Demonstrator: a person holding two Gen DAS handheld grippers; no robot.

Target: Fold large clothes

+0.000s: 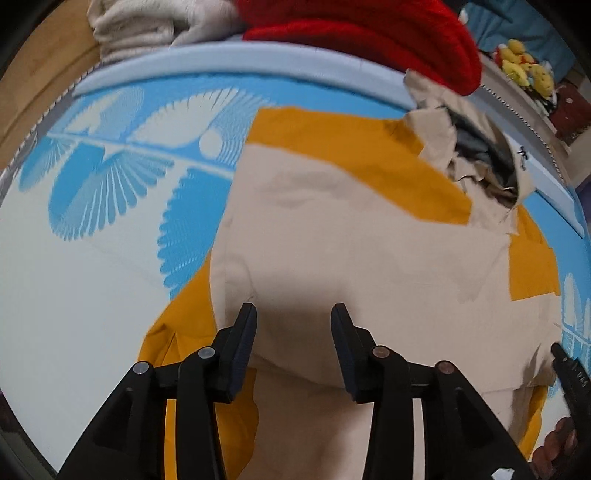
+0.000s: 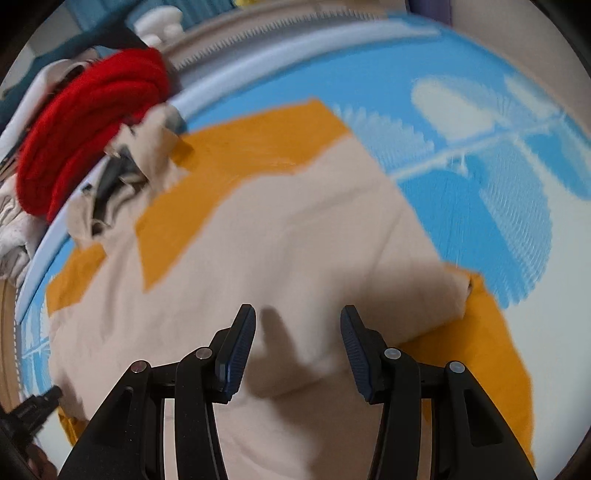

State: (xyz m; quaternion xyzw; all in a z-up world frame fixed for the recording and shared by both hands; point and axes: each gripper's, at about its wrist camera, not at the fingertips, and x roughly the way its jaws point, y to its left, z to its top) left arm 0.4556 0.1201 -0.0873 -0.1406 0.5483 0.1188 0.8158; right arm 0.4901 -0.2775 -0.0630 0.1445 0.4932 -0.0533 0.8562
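Left tool [image 1: 293,345] open above the beige-and-mustard garment [image 1: 332,240], nothing between the fingers [image 1: 243,339], only cloth and shadow below. Right tool [image 2: 297,345] likewise parted, pads clear of the fabric, hovering over the near folded edge of the same garment [image 2: 295,229]. Also caught at the far edge of each view: the other tool, black, low beside the cloth.

Garment spread flat on the bed [image 1: 74,280], over a blue-and-white patterned sheet, beige panels laid across mustard ones, a rumpled hood or collar [image 1: 476,158] at the far end near the bed's pale blue border.

Step in hand, by the look of it: a fold just laid down and released, both tools free of the cloth. Next move likely calls for a fresh pinch on an edge or corner, then a carry across to halve the shape again, with both sides lifted evenly to keep the layers from sliding. Mustard sleeve [image 2: 484,354] poking out at the near right may want tucking in first.

Around: a red knit item [image 1: 369,33] heaped at the far edge, touching or overlapping the hood end, a likely snag for any fold toward that side. Cream folded cloth [image 1: 147,26] further left of it. Yellow plush toys [image 1: 524,62] off the bed at far right, well apart.
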